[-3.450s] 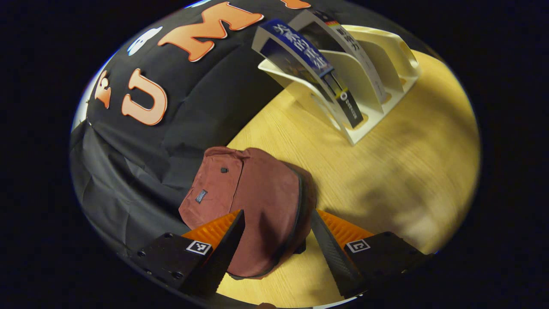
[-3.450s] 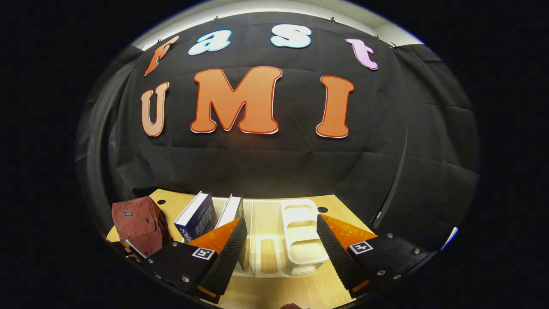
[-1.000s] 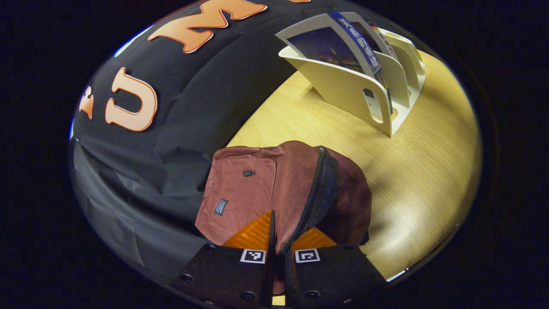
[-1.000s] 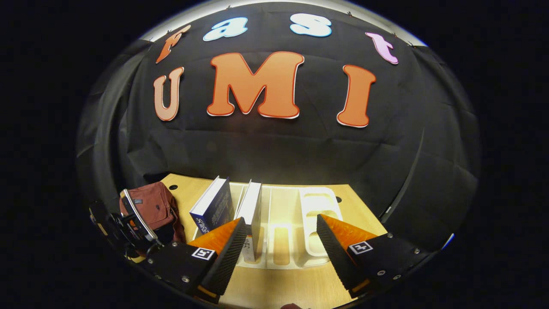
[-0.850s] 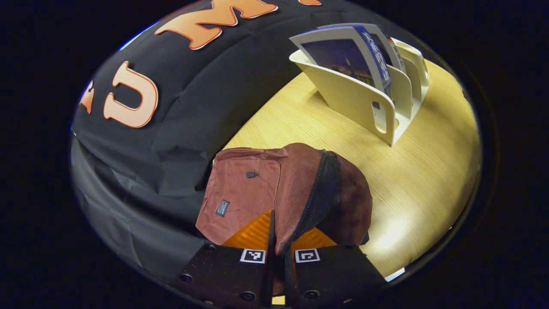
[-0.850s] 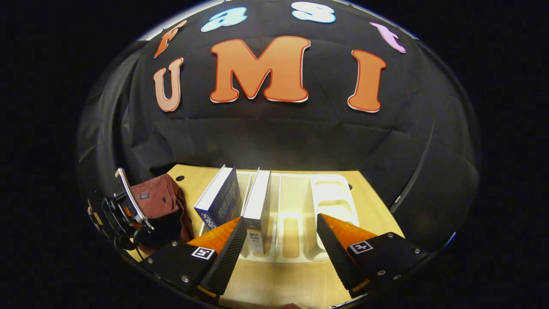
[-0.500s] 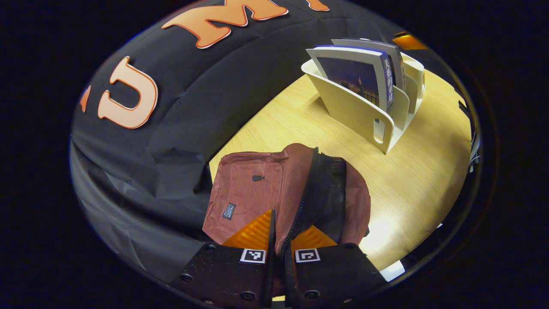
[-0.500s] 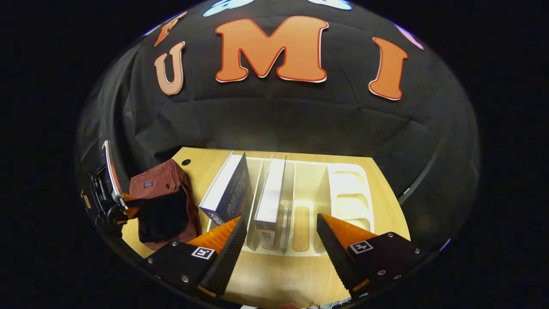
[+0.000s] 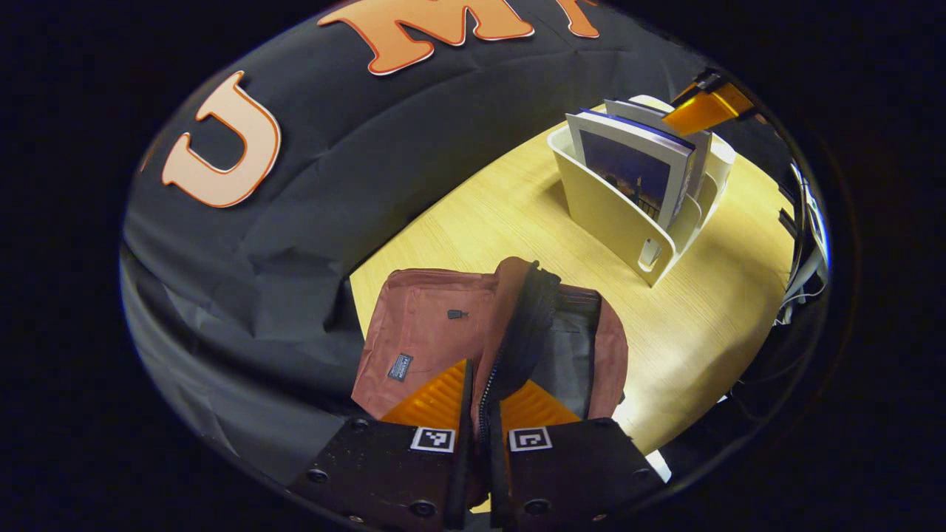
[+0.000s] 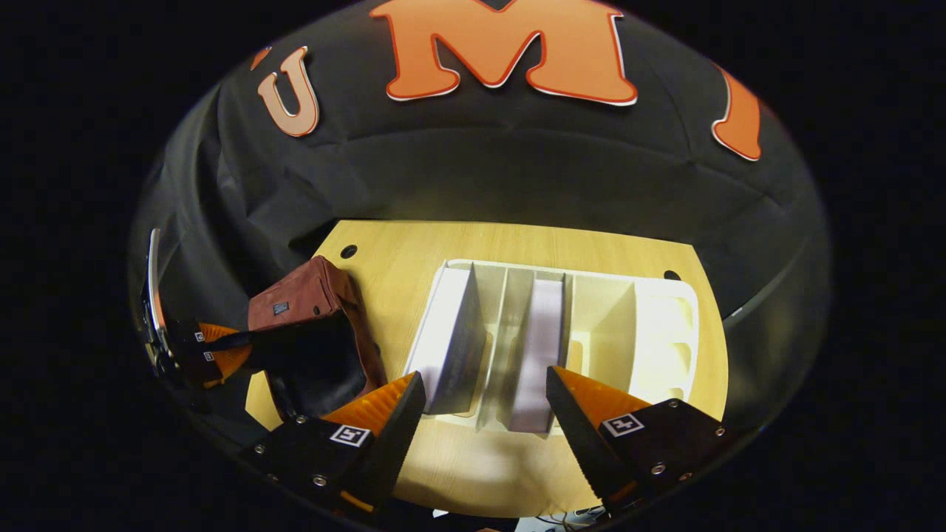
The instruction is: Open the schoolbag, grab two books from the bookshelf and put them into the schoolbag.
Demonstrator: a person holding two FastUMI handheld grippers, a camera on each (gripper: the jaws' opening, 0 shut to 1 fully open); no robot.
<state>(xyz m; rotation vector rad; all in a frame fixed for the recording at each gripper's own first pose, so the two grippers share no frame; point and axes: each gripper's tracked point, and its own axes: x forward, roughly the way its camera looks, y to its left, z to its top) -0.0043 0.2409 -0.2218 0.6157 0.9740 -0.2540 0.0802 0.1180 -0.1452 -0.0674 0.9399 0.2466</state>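
Note:
A maroon schoolbag (image 9: 436,332) lies on the wooden table, its zipper mouth pulled apart to show a dark lining (image 9: 573,355). My left gripper (image 9: 477,388) is shut on the front edge of that mouth. A cream bookshelf (image 9: 613,218) stands beyond, holding a blue-covered book (image 9: 632,170) and a second book (image 9: 650,118) behind it. In the right gripper view, my right gripper (image 10: 484,388) hangs open above the bookshelf (image 10: 665,325), over the two upright books (image 10: 451,340) (image 10: 539,332). The schoolbag (image 10: 310,299) gapes at the left, held by the left gripper (image 10: 207,351).
The wooden table (image 10: 414,251) has two small cable holes (image 10: 348,251) near its back edge. Black cloth hangs close behind the table and beside the bag. The shelf's right-hand slots (image 10: 602,325) hold nothing.
My left gripper shut on the bag's edge and has drawn the mouth wider. My right gripper has moved forward and up, and now looks down on the two books.

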